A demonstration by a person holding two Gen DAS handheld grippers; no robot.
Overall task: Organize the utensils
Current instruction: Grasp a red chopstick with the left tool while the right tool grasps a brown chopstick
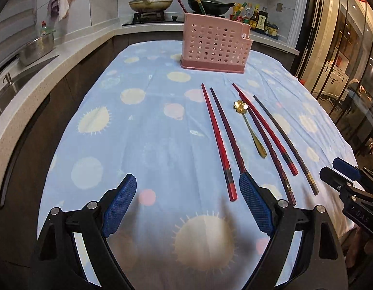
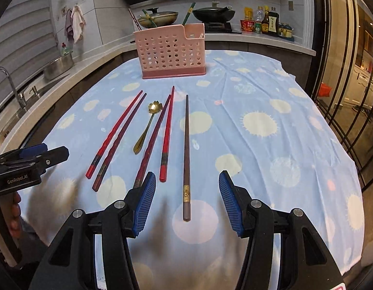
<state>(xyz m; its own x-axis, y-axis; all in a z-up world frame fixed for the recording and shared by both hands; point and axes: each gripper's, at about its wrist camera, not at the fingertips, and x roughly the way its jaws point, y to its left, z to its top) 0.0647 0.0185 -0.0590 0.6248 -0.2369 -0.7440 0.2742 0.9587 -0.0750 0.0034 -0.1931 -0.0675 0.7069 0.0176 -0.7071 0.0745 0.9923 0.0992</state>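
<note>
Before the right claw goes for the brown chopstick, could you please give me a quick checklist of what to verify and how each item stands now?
1. Right claw open wide enough: ok, its blue pads stand apart with nothing between them.
2. Brown chopstick lined up: ok, its near end lies between the pads in the right wrist view.
3. Brown chopstick clear of neighbours: ok, it lies apart from the red chopstick.
4. Left claw out of the way: ok, open and empty, off to the left.
5. Pink holder upright and reachable: ok, standing at the far end of the cloth.
6. Free room inside the holder: cannot tell.
</note>
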